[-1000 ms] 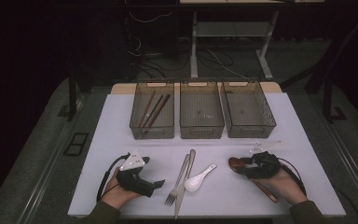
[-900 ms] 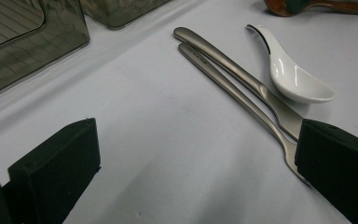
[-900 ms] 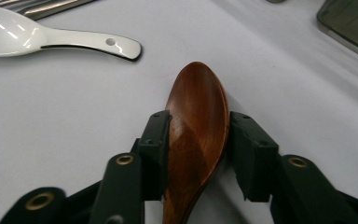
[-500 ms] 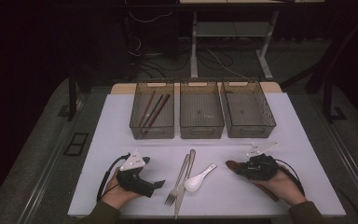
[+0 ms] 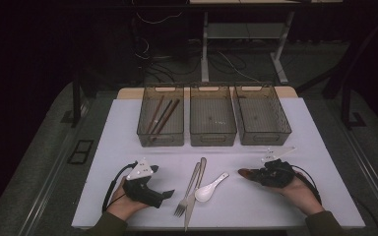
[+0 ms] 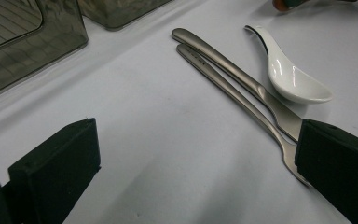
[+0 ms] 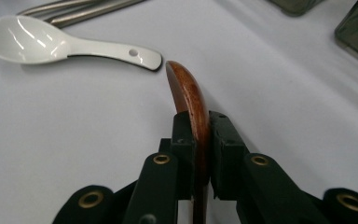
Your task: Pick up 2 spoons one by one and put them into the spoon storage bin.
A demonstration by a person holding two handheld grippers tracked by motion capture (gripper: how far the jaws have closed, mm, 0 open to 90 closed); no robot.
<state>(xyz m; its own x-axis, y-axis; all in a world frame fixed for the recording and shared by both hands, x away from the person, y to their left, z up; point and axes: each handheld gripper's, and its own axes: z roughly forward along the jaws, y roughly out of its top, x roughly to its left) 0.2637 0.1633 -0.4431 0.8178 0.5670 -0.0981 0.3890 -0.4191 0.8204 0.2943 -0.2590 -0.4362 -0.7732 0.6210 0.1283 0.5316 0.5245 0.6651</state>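
My right gripper [image 7: 199,135] is shut on a brown wooden spoon [image 7: 189,93], whose rounded end sticks out past the pads just above the white tabletop. In the high view that gripper [image 5: 258,175] sits at the front right, the wooden spoon's [image 5: 246,173] end pointing left. A white ceramic spoon [image 5: 211,188] lies just left of it. Beside that lie a metal fork [image 5: 188,191] and a metal knife [image 5: 196,189], side by side. My left gripper [image 5: 166,193] rests at the front left, open, its jaws [image 6: 196,172] spread wide toward the fork [image 6: 242,100] with nothing between them.
Three smoky clear bins stand in a row at the back: the left bin [image 5: 142,118] holds several brown chopsticks [image 5: 161,116], the middle bin [image 5: 212,133] and the right bin [image 5: 285,123] look bare. A white table mat [image 5: 118,147] lies under everything.
My right gripper has shifted slightly left with the wooden spoon, and the spoon's handle is now hidden under the hand. The left gripper has stayed put.
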